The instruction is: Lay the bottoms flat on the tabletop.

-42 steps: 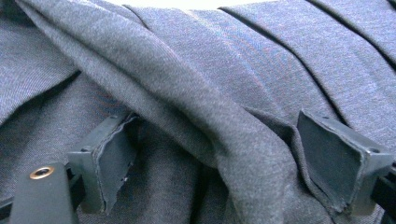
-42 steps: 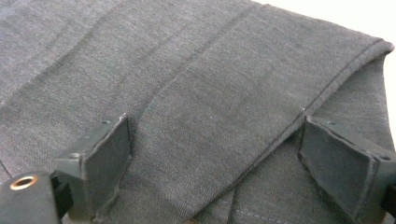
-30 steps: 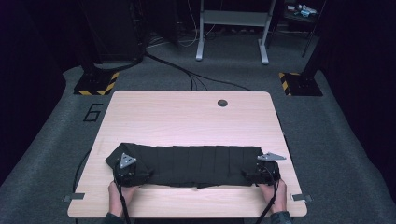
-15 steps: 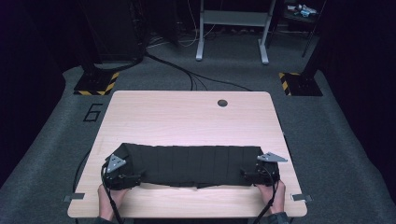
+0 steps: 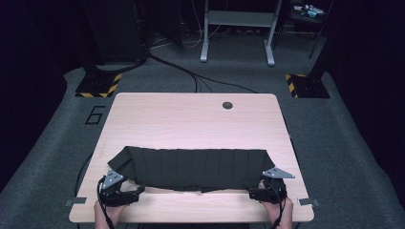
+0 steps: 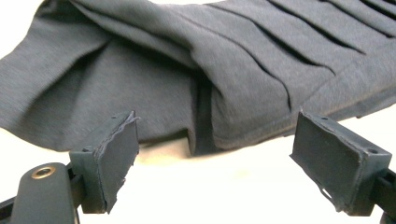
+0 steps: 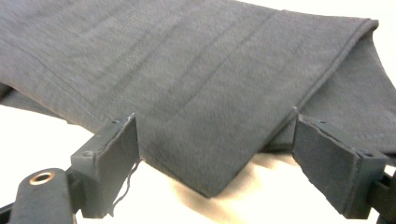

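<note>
A dark grey, pleated fabric garment (image 5: 193, 168) lies folded into a long flat band across the near half of the light wooden rectangular table (image 5: 191, 119), well short of the small round dark grommet hole (image 5: 227, 105) near the table's far edge.

At the garment's left end, the left gripper (image 5: 136, 192) sits on the table just beside the cloth's near corner, held by a hand (image 5: 102, 212) at the table's near edge. In the left gripper view its two black padded jaws stand wide apart with bare tabletop between them; the garment's bunched, folded end (image 6: 201, 88) lies just beyond the pads and is not pressed by either. It holds nothing.

At the garment's right end, the right gripper (image 5: 253, 193) rests just beside the cloth's other near corner, with its hand (image 5: 279, 212) behind it. In the right gripper view a pointed corner of the garment (image 7: 210, 154) reaches down between the jaws, which stand wide; they have just been closing a little, yet neither pad presses the cloth, so it grips nothing.
</note>
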`<move>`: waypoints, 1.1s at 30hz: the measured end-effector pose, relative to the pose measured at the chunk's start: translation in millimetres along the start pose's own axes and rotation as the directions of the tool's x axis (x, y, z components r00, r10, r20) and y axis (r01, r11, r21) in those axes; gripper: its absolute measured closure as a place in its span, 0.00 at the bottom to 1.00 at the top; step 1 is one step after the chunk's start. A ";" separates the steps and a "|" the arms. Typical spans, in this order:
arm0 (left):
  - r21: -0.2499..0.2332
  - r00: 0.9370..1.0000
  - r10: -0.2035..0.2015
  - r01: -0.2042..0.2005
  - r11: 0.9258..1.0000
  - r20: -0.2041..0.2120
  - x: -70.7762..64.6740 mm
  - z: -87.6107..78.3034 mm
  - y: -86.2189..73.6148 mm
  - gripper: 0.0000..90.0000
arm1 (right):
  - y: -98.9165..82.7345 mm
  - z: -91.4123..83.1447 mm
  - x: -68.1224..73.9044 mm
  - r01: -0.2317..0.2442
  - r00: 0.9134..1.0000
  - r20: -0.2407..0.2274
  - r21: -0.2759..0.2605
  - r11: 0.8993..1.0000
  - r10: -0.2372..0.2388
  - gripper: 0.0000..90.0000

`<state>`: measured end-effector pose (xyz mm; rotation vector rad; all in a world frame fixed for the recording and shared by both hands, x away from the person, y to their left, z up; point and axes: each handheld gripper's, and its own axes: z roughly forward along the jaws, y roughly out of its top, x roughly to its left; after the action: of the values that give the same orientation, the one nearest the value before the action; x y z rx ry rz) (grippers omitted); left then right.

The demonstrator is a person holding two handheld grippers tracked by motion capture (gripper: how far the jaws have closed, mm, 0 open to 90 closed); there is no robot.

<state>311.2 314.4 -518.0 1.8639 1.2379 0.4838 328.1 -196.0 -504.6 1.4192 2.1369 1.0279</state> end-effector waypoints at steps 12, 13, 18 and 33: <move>0.004 0.997 0.076 -0.076 0.997 -0.023 -13.0 6.0 -1.8 0.23 | -13.2 2.9 9.6 0.025 0.999 0.032 0.022 0.999 -0.025 0.28; -0.019 0.996 0.082 -0.083 0.996 -0.037 -14.6 6.6 -1.1 0.24 | -13.5 3.2 10.1 0.037 0.999 0.038 0.020 0.999 -0.038 0.30; -0.012 0.992 0.119 -0.120 0.993 -0.039 -19.7 6.7 5.5 0.28 | -11.5 1.0 9.8 0.049 0.998 0.038 0.014 0.999 -0.049 0.35; -0.006 0.992 0.119 -0.119 0.993 -0.042 -18.5 12.7 1.2 0.69 | -18.4 5.2 13.6 0.060 0.998 0.012 0.029 0.998 -0.061 0.68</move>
<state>312.5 292.3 -522.1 1.9365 1.1541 0.5936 314.2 -185.9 -520.7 1.3612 2.1796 0.9675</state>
